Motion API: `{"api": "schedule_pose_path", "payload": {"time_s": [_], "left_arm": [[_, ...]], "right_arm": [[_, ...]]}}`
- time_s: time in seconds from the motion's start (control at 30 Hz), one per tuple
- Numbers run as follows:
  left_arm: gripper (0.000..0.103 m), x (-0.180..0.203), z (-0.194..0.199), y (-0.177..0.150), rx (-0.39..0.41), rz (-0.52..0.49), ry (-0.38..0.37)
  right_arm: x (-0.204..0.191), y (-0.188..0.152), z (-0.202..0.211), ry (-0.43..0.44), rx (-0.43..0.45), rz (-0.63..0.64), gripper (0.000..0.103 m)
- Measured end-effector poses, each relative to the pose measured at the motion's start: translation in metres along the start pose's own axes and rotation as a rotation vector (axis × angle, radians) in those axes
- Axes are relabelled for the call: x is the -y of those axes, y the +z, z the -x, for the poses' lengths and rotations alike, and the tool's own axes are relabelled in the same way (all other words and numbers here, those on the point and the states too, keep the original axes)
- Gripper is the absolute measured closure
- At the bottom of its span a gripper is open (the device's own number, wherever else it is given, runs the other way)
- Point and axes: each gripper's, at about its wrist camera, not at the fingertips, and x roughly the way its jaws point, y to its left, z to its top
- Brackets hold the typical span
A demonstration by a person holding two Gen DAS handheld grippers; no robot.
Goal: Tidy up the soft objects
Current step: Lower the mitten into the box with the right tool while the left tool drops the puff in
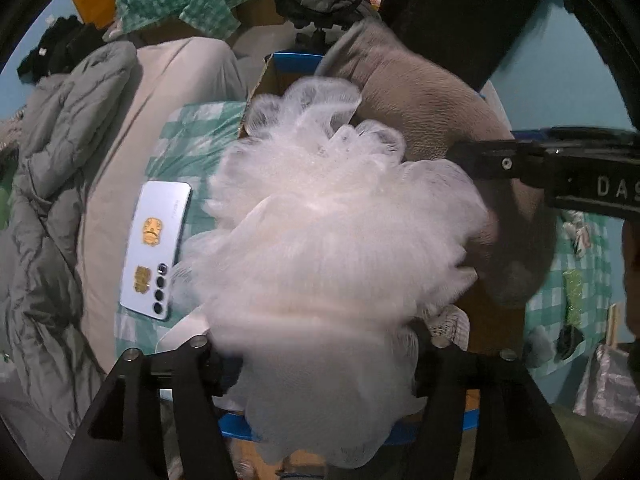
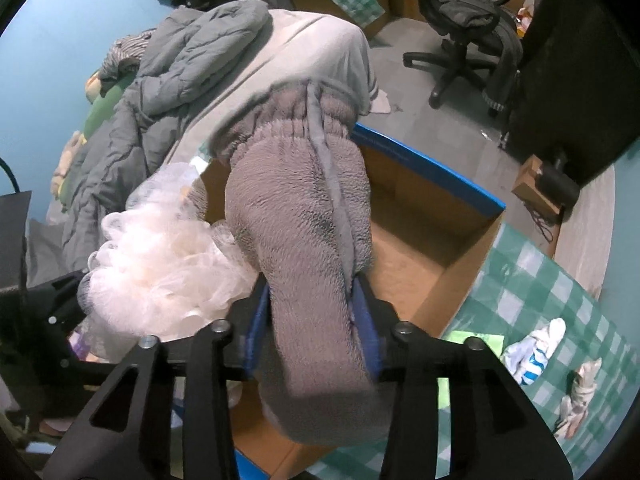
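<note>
My left gripper is shut on a white mesh bath pouf, which fills the left wrist view and hides the fingertips. My right gripper is shut on a fuzzy grey-brown sock and holds it above an open cardboard box with a blue rim. The pouf also shows in the right wrist view, at the box's left side and touching the sock. The sock shows in the left wrist view, behind the pouf, with the right gripper's body at the right edge.
A white phone lies face down on the green checked cloth. Small rolled socks lie on the cloth right of the box. A grey quilted jacket lies on the bed. An office chair stands on the floor beyond.
</note>
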Motion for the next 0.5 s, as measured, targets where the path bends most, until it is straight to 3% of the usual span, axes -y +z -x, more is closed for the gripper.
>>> {"api": "schedule_pose_path", "payload": {"time_s": [0.07,0.13,0.2,0.5], "left_arm": [[0.028,0.001,0.000,-0.001,0.000,-0.022,0.008],[0.024,0.004,0.003,-0.002,0.005,-0.042,0.029],[0.023,0.006,0.005,-0.002,0.010,-0.048,0.044],[0.022,0.010,0.019,-0.002,0.021,-0.023,0.041]], "right_arm": [[-0.001,-0.002,0.002,-0.014,0.007,0.000,0.048],[-0.002,-0.005,0.005,-0.023,0.017,0.003,0.047],[-0.001,-0.007,0.007,-0.020,0.018,-0.007,0.039],[0.007,-0.011,0.022,-0.030,0.042,-0.059,0.037]]}}
